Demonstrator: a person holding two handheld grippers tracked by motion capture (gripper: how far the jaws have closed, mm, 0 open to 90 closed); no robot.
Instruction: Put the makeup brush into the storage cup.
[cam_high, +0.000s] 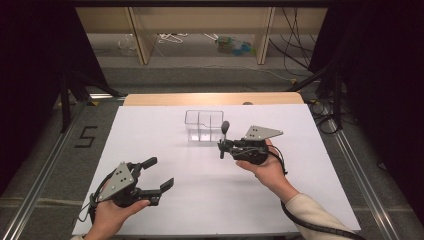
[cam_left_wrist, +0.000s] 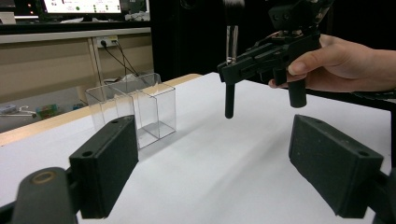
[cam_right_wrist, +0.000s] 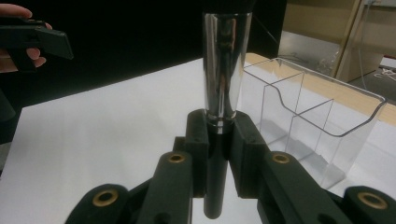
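While the right gripper (cam_high: 223, 145) hangs above the white table (cam_high: 165, 200), its jaws are clamped tight on a slim stick-like item, a tube (cam_right_wrist: 222, 84) with a clear shiny upper part and a black lower end. Tube stands upright in the grip, black tip poking out below the jaws and clear of the tabletop, in the left gripper view too (cam_left_wrist: 229, 100). Just beside it, on the far side in the high view, sits a clear plastic box (cam_high: 203, 126) with dividers inside, resting on the table; tube is outside the box, not touching it as far as the right gripper view shows (cam_right_wrist: 317, 126). Left gripper (cam_high: 159, 172) is near the front left of the table, well apart from the box, jaws spread wide with nothing between them; its pads (cam_left_wrist: 105, 170) frame bare table in its own view. Both grippers are held in a person's hands, right hand (cam_high: 265, 167) wrapped under its gripper body.
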